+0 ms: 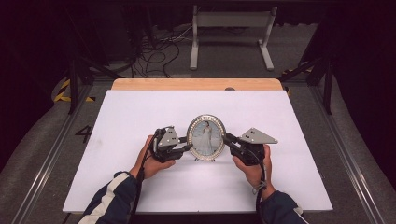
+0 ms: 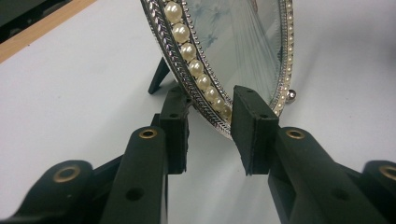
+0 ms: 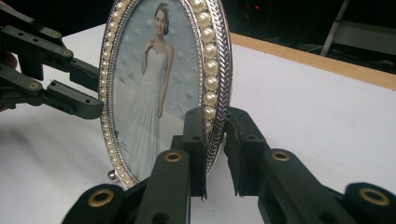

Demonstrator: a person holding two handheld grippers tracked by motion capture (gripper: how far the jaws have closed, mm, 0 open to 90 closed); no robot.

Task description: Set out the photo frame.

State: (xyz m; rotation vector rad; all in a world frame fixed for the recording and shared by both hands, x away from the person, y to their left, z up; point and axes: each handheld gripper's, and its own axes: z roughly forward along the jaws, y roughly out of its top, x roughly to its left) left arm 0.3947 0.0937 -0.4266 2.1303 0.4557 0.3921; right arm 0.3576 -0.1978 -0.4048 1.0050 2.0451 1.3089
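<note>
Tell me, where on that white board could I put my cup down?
The white board is bare behind the oval photo frame up to the wooden strip, and along both side edges. The middle is crowded: the left gripper and right gripper flank the frame.

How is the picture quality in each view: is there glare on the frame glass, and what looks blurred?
High view: the white table is evenly lit, the surroundings dark. Left gripper view: the oval photo frame has pale streaky glare on its glass, and the near jaws look soft. Right gripper view: the photo is clear, the background dim.
</note>
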